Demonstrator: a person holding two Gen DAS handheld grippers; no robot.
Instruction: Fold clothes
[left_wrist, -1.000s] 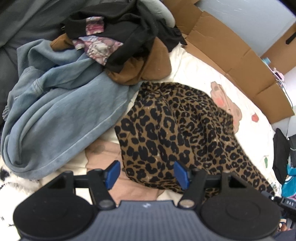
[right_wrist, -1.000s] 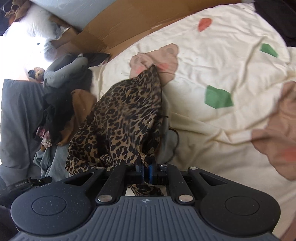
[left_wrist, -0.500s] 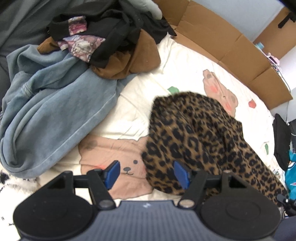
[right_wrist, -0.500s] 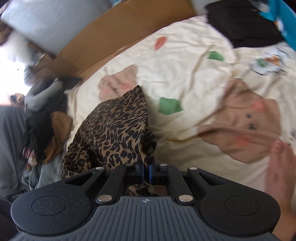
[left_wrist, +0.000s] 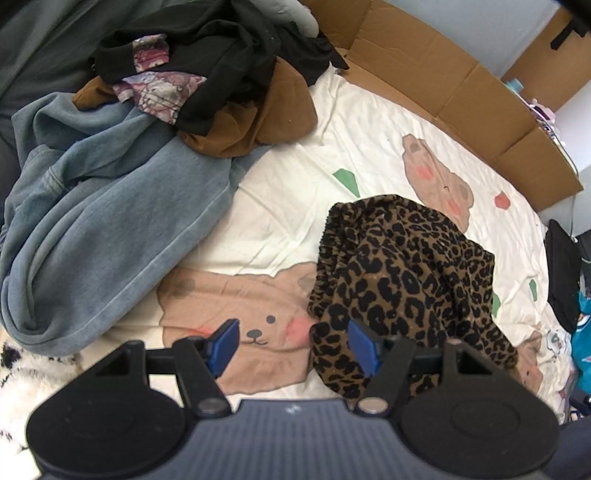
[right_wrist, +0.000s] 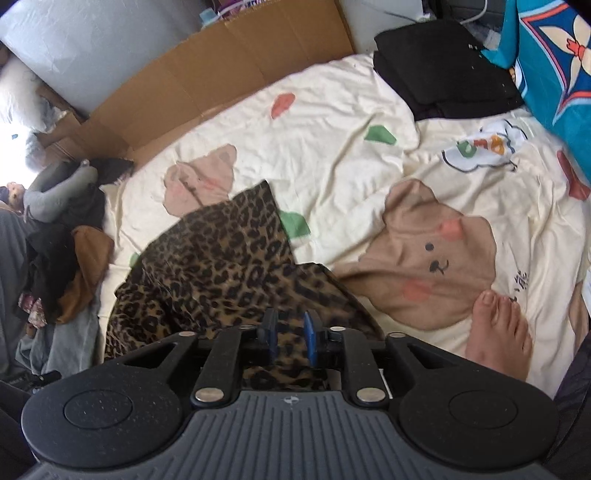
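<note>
Lying rumpled on the bear-print bed sheet (right_wrist: 332, 122), the leopard-print garment (left_wrist: 406, 266) is not seen folded: it is bunched in loose ridges. The right hand-held gripper (right_wrist: 290, 334) is slightly parted over its near edge, with nothing pinched; the left hand-held gripper (left_wrist: 295, 341) is spread wide and empty beside it. Beyond the garment, a heap of unfolded clothes (left_wrist: 155, 122) remains, while a folded black garment (right_wrist: 443, 70) is seen at the sheet's far corner.
</note>
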